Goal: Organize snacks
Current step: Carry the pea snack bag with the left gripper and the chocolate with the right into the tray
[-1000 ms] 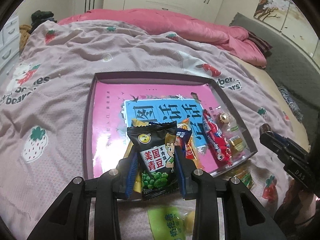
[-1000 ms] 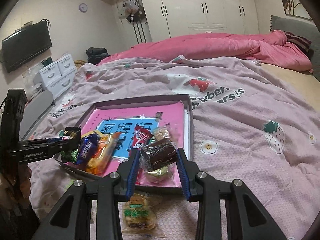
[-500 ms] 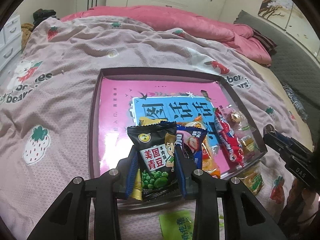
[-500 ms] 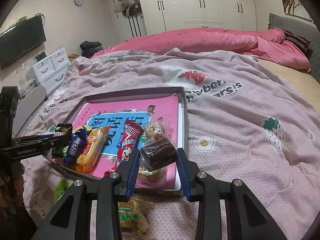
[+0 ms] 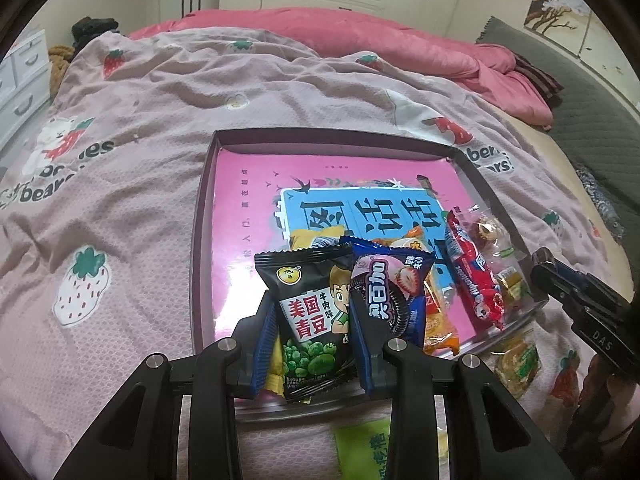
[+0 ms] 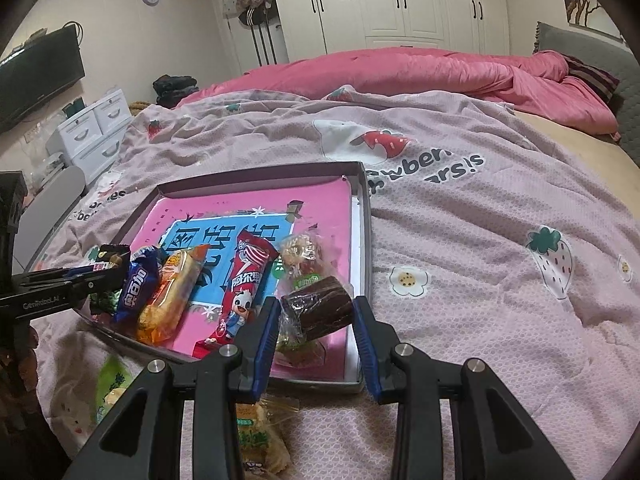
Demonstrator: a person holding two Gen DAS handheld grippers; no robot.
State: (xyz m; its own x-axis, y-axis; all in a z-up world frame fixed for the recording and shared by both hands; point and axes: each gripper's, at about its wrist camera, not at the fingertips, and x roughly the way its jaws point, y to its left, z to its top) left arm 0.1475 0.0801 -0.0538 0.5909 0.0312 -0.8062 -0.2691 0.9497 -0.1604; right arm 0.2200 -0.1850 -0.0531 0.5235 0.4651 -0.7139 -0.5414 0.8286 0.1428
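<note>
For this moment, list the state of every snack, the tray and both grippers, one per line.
Left hand-held gripper: shut on black green-pea snack packet, over the tray.
Right hand-held gripper: shut on clear-wrapped dark brown cake roll.
Shallow dark-rimmed tray with pink base: open, on the bedspread.
Red wafer packet: lying in the tray.
Blue sandwich-cookie packet: lying in the tray.
Green-labelled clear packet: outside the tray.

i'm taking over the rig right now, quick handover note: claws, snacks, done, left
Left claw: shut on the green pea pack, over the tray's near edge.
Right claw: shut on the brown cake, over the tray's near right corner.
Done: cookie pack, orange pack, red bar and clear-wrapped candies lie in the tray.
Left: set down both held snacks; a green pack and a yellow pack lie on the blanket outside the tray.
</note>
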